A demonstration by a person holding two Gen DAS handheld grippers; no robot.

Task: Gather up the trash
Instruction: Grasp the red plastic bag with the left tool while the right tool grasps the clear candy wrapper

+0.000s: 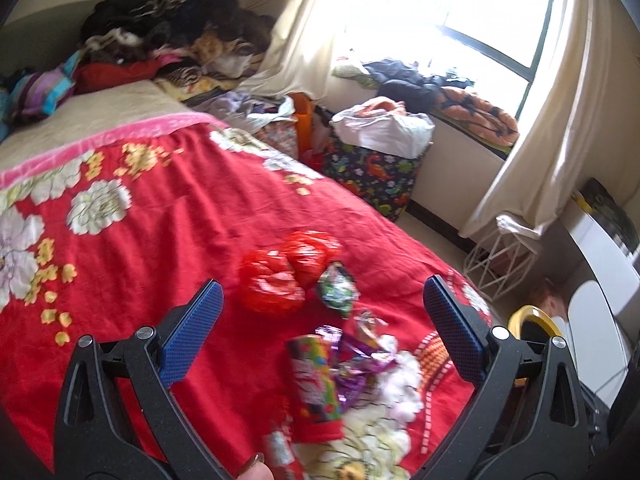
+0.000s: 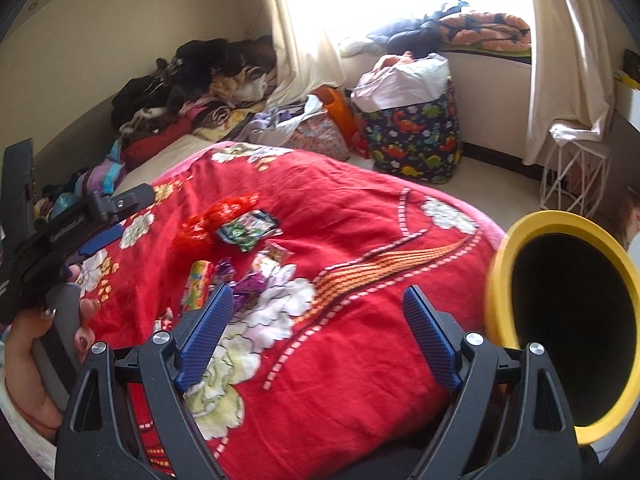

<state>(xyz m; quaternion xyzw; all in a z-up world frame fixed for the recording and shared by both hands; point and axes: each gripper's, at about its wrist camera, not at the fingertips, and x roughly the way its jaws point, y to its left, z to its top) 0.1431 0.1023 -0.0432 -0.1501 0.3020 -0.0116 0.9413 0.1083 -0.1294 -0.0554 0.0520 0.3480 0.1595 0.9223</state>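
A lived-in bedroom in a home. A bed (image 1: 168, 216) under a red flowered blanket (image 2: 320, 320) fills the middle; heaped clothes (image 1: 176, 36) lie at 11 o'clock, a curtained window (image 1: 460, 8) at 1 o'clock, and a dinosaur-print laundry bin (image 2: 416, 140) on the floor below it.
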